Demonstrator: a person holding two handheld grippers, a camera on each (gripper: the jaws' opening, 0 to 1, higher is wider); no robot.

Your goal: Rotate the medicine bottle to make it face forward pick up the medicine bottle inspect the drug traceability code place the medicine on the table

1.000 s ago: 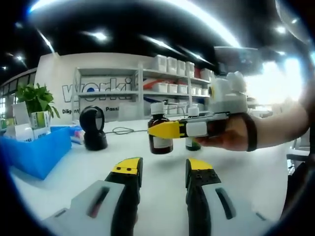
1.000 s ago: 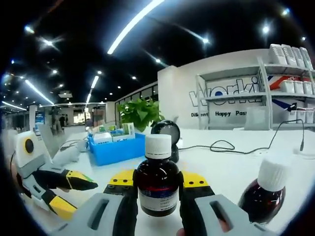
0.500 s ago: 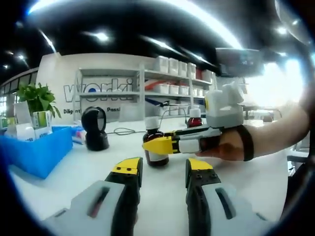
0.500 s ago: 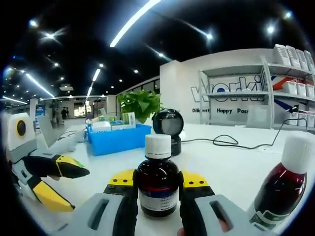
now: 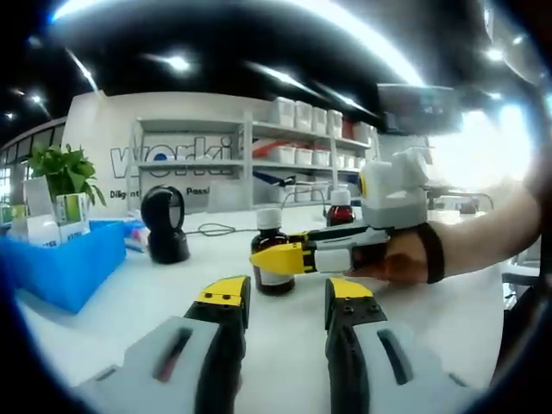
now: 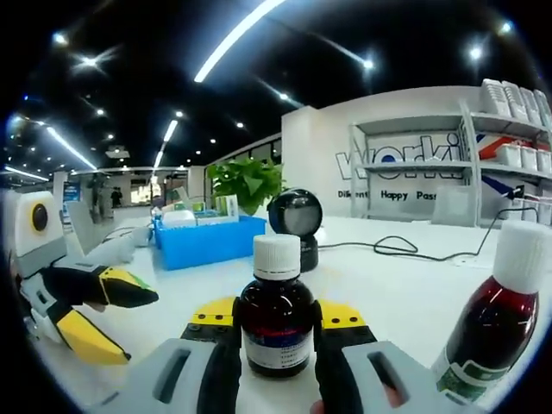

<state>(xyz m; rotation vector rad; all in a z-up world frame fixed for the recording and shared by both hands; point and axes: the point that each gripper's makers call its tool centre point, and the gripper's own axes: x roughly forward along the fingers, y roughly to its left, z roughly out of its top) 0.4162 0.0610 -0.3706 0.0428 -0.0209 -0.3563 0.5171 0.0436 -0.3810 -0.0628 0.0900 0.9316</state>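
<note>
Right gripper [image 6: 278, 332]: clamps the bottle [image 6: 277, 332] just above the table [image 6: 405, 297], ready for setting down.
Left gripper [image 5: 285, 297]: jaws apart, idle, holding nothing.

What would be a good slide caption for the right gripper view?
Right gripper clamps a dark medicine bottle with white cap on the white table, a second bottle standing beside it.
</note>
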